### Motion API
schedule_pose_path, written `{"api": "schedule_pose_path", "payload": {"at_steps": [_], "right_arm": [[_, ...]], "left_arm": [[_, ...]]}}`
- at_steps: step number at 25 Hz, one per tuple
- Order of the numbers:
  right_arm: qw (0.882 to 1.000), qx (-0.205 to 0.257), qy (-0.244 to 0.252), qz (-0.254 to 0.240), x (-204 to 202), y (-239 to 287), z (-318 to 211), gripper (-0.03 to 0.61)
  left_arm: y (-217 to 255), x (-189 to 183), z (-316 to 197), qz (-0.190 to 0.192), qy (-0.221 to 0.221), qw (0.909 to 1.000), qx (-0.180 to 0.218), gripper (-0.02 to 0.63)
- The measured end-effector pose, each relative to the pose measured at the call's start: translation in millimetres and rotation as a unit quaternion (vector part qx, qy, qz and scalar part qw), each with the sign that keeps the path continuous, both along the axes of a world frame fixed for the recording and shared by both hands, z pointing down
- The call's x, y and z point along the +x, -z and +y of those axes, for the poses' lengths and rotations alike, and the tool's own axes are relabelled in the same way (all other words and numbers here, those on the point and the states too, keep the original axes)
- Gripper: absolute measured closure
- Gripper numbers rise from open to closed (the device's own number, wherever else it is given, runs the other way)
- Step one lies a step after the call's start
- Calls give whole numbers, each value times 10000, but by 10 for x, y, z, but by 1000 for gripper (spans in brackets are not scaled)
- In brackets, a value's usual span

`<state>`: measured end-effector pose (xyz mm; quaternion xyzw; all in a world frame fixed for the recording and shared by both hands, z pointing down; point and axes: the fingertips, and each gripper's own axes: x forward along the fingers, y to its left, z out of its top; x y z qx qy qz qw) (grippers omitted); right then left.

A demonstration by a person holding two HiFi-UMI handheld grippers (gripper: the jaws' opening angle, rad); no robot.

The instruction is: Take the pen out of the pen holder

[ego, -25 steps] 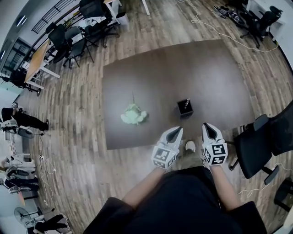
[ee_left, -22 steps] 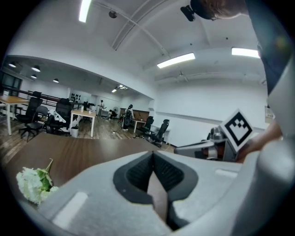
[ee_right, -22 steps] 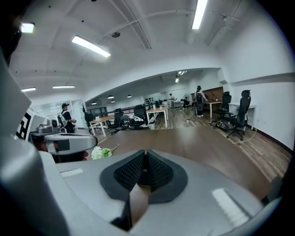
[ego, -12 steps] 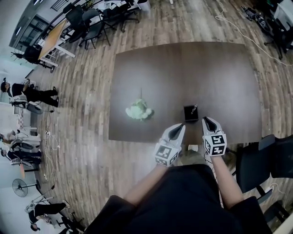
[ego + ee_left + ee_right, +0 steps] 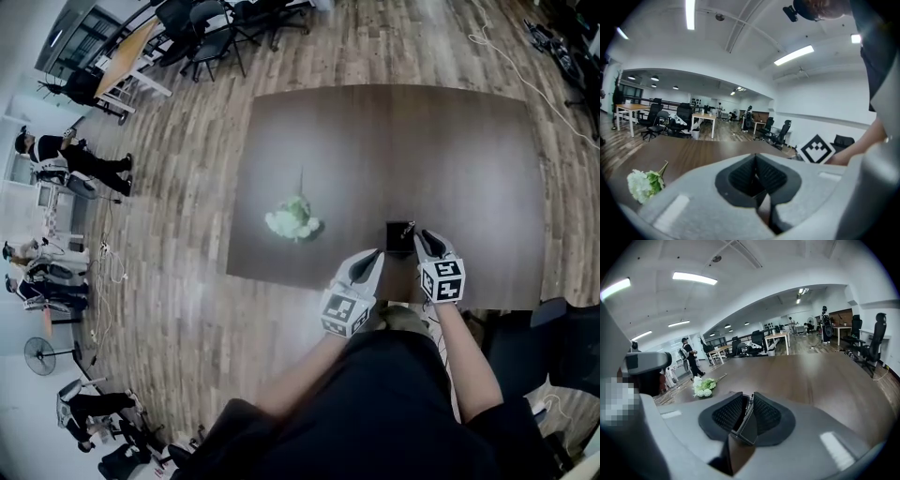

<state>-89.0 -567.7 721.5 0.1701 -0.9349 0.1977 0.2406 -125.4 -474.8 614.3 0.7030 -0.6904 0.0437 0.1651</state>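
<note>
Head view: the black pen holder is standing near the table's front edge. The right gripper is hovering close beside it, the left gripper hanging nearby, and white flowers are lying further left.

Left gripper view: the fingers seem to be pressing together, with nothing between them.

Right gripper view: the fingers have just been opening and are standing apart. The holder's corner is sitting between them, and the pen is poking up inside.

The dark brown surface carries a white-green flower bunch at 8 o'clock from its middle and a black pen holder at 6 o'clock.
</note>
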Motion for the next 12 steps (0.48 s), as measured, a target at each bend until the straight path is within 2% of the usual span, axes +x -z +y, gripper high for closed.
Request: {"api": "schedule_pose_path", "payload": {"at_steps": [7,12], "right_arm": [[9997,-8,33,243,-303,-130,-46,485],[9991,-13,217,376,-419,-212,-133,466]], "left_arm": [[9,-309,-11,78,161,9998,-6,612],[-43,-358,-143,80,203,9998,-2,612]]}}
